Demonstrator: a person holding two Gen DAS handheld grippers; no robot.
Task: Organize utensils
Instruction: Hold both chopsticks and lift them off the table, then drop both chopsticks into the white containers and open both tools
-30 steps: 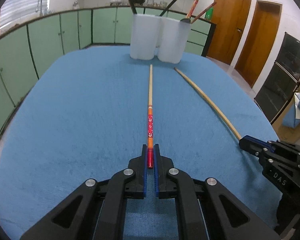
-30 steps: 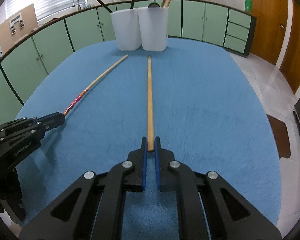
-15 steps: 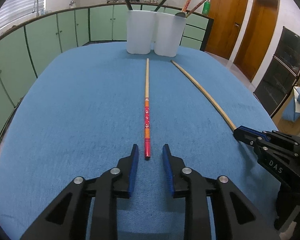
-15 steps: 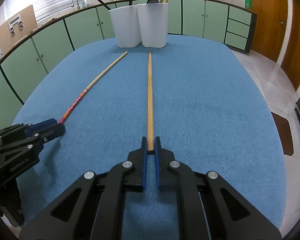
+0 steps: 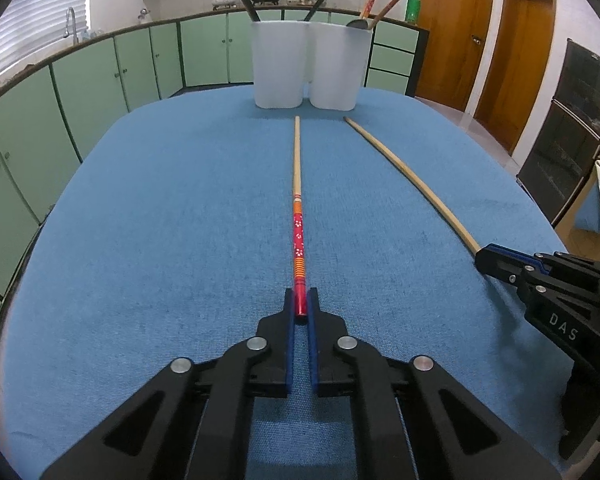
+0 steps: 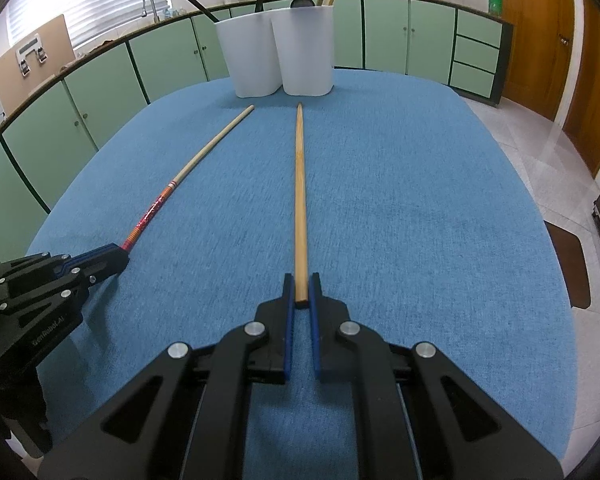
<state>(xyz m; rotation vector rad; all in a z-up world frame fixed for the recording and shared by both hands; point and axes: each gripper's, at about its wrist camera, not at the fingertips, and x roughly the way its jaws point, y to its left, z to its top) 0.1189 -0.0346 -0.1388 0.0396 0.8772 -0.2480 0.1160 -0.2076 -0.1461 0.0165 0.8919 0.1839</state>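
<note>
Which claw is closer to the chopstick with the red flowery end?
The left claw: it is clamped on the red-ended chopstick. The right claw is off to the side, gripping the plain chopstick.

Two chopsticks (image 5: 298, 200) (image 6: 300, 200) flat on cloth

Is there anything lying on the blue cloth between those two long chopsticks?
No. Between the red-patterned chopstick and the plain wooden chopstick only bare blue cloth shows, in both wrist views.
</note>
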